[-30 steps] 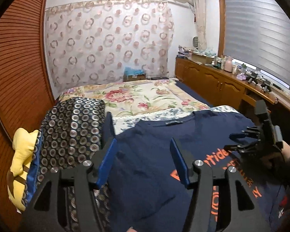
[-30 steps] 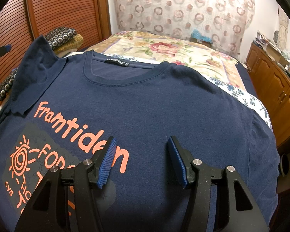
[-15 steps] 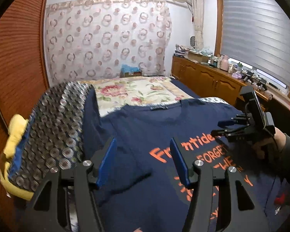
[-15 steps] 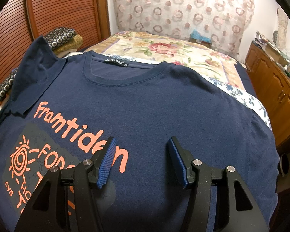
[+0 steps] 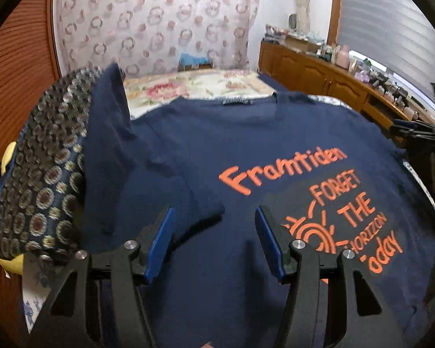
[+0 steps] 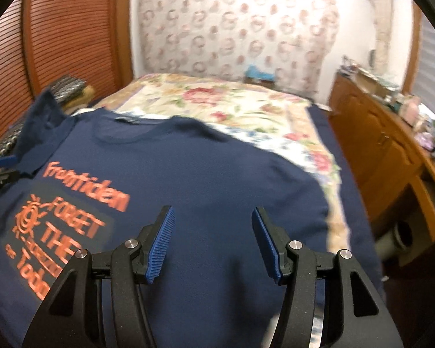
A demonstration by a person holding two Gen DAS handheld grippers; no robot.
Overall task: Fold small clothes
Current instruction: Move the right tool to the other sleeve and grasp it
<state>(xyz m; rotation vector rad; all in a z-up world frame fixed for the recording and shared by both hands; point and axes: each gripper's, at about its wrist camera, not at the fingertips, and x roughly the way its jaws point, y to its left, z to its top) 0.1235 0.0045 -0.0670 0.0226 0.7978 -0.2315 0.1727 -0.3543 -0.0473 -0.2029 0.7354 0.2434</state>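
A navy T-shirt (image 5: 217, 150) with orange lettering lies spread face up on the bed, collar toward the far end. Its left sleeve (image 5: 107, 121) is draped up over a patterned cushion. My left gripper (image 5: 213, 232) hovers over the shirt's left chest area, open, with nothing between its blue pads. The same T-shirt (image 6: 188, 179) fills the right wrist view, where my right gripper (image 6: 213, 232) is open above the shirt's right side, empty. The right gripper's tips (image 5: 414, 127) show at the left view's far right edge. The left gripper's blue tip (image 6: 4, 161) shows at the right view's left edge.
A dark circle-patterned cushion (image 5: 43, 174) with a yellow item (image 5: 10, 156) under it lies left of the shirt. A floral bedspread (image 6: 223, 101) covers the bed beyond. Wooden cabinets (image 6: 391, 156) with clutter run along the right. A slatted wooden door (image 6: 58, 37) stands at left.
The left gripper has dropped and swung right, from over the cushion and sleeve to over the shirt's chest. The right gripper has shifted right, toward the shirt's right edge. Both stayed open.
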